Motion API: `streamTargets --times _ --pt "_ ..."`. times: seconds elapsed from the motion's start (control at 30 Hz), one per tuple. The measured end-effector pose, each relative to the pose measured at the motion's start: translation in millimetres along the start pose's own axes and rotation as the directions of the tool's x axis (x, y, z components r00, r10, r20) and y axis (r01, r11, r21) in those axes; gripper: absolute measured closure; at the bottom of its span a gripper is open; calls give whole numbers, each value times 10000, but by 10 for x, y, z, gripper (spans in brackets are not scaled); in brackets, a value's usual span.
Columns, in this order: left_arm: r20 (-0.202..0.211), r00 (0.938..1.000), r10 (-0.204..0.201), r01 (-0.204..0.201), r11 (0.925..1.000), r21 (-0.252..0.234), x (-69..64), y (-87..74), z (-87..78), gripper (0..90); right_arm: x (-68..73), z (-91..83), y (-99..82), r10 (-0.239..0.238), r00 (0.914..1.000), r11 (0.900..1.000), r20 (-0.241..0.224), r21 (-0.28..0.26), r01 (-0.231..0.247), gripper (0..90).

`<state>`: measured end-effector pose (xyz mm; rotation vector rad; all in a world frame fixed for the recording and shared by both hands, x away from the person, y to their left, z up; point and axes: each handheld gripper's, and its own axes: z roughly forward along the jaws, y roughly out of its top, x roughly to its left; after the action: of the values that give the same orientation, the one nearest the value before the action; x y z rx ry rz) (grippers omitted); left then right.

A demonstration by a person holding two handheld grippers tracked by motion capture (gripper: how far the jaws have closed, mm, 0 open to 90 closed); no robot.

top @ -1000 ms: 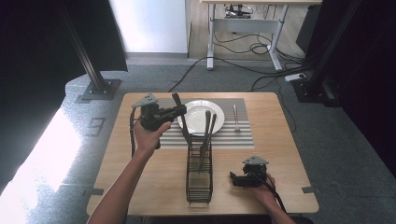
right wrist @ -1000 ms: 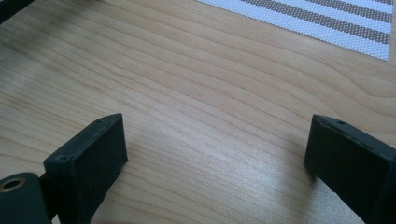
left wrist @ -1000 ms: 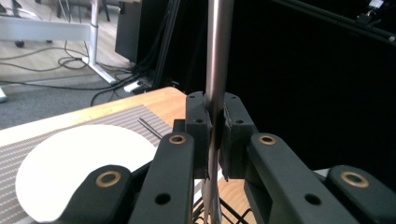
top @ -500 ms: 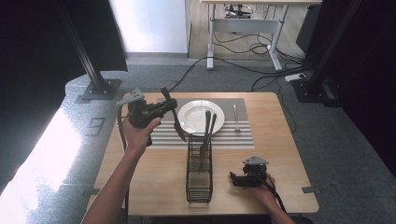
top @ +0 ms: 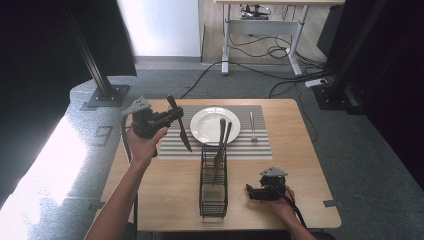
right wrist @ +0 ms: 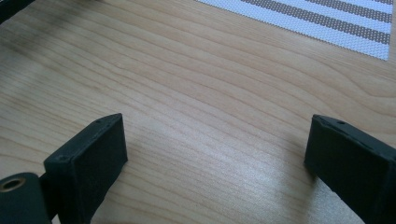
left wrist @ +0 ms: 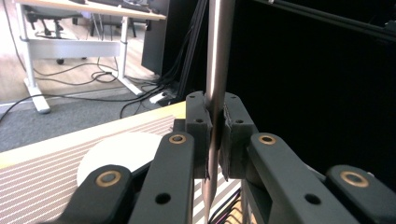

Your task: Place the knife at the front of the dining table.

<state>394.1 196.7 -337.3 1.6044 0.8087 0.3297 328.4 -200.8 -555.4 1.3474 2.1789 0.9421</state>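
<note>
white plate (top: 207, 124), striped placemat (top: 250, 145), black rack (top: 213, 185)

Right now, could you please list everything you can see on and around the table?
Knife: one, dark, clamped in the left gripper, held over the placemat's left part.
Plate: one, white, on the placemat.
Placemat: one, striped grey and white, far half of table.
Fork: one, silver, on the placemat right of the plate.
Wire caddy: one, black, table centre, two utensils standing in it.
Table: one, light wood.
Left gripper: black, shut on knife.
Right gripper: black, open, resting near the table's front edge.
</note>
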Motion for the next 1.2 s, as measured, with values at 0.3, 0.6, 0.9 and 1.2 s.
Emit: streamTargets --times 0.3,0.6,0.9,1.2 --pt "-304 9991 -281 287 9994 196 135 -101 -21 835 1 0 0 2 10000 10000 4 -2 -2 58" --pt "-620 9970 -464 496 9974 515 255 -224 -21 835 1 -1 0 5 10000 10000 4 2 -5 58" --pt "-906 9945 -519 594 9949 821 355 -338 -13 835 0 0 0 8 10000 10000 3 2 -8 58" --pt "-1270 9901 -598 742 9909 1118 484 -435 -10 835 0 2 0 -4 10000 10000 14 -18 4 57"
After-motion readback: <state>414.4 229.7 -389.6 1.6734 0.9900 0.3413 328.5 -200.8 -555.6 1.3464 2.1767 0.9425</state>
